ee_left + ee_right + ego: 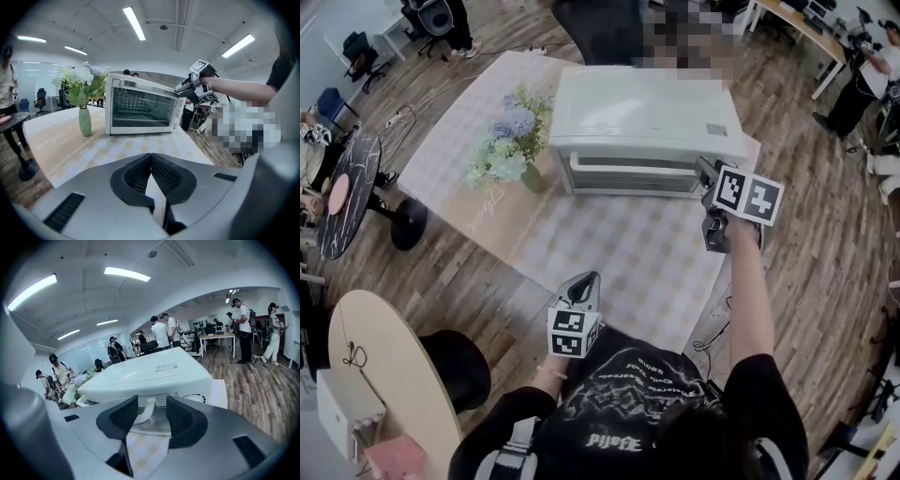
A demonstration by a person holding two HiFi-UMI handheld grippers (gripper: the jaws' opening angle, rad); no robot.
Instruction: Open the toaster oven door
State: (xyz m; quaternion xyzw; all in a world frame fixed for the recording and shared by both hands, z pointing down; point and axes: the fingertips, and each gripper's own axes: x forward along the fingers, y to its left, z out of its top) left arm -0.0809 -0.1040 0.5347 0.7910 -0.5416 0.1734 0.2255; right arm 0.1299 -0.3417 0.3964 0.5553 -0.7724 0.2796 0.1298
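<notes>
The label (pixel 716 129) atop the toaster oven (pixel 647 112) looks too small to read.

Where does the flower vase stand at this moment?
In the head view, the vase stands on the checked tablecloth, close beside the toaster oven, at its left front corner. The left gripper view also shows it left of the oven.

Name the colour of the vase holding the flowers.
Pale green vase; left gripper view shows it best.

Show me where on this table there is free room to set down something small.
Free: the checked cloth in front of the white toaster oven, up to the near table edge, and the strip left of the green flower vase. Crowded: the oven's right front corner, where the right gripper is.
</notes>
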